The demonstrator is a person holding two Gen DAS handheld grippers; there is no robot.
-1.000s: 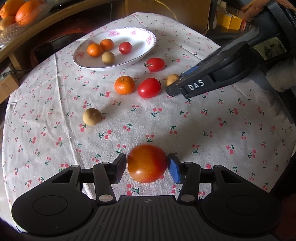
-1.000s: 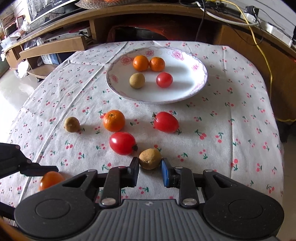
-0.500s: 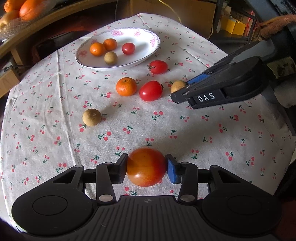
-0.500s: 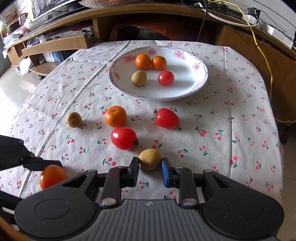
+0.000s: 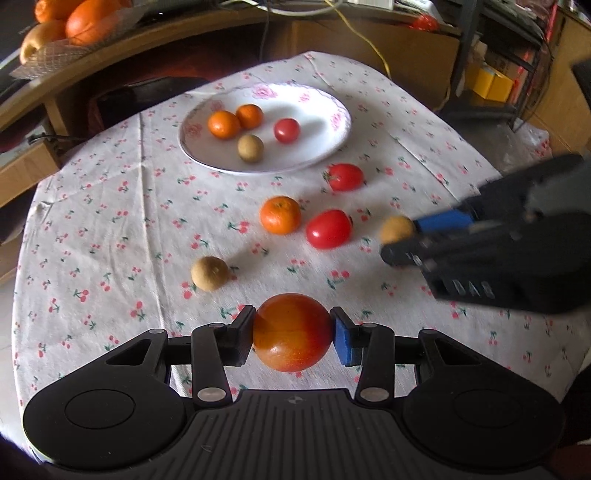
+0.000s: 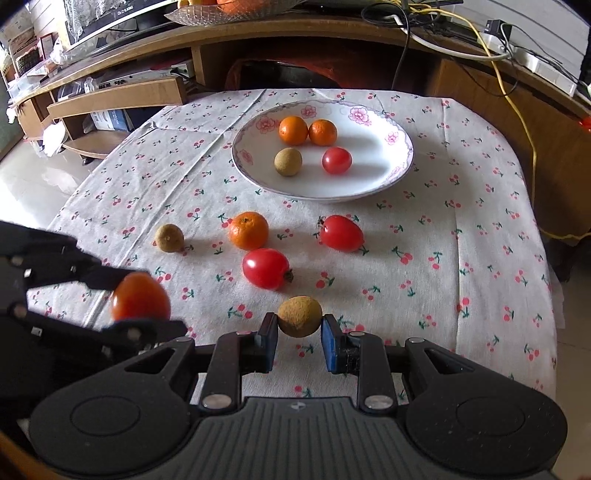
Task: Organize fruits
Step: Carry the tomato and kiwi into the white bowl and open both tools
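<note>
**Two fruits being held above the table**

Left wrist view: an orange-red tomato (image 5: 292, 331) is being gripped by the left gripper (image 5: 292, 334), both pads pressed against its sides, over the cherry-print cloth (image 5: 110, 221) covering the table. Ahead, a plate (image 5: 332, 140) is carrying two oranges (image 5: 223, 124), a brown fruit and a small red tomato (image 5: 286, 130). On the cloth between plate and gripper, an orange (image 5: 280, 215), two red tomatoes (image 5: 328, 228) and a longan (image 5: 209, 273) are lying apart from one another. At the right, the right gripper (image 5: 408, 236) is being seen blurred, closed on a second longan (image 5: 397, 229). A bowl of oranges (image 5: 74, 26) is resting on the shelf behind.

Right wrist view: the brown longan (image 6: 299, 316) is being clasped between the pads of the right gripper (image 6: 299, 332), near the front of the cloth. The plate (image 6: 399, 162) with its four fruits is lying further ahead. Loose on the cloth, an orange (image 6: 248, 230), two red tomatoes (image 6: 266, 268) and another longan (image 6: 169, 238) are being left well apart from the plate. At the left, the left gripper (image 6: 140, 302), blurred, is being seen clamped on the orange-red tomato (image 6: 140, 297).
</note>
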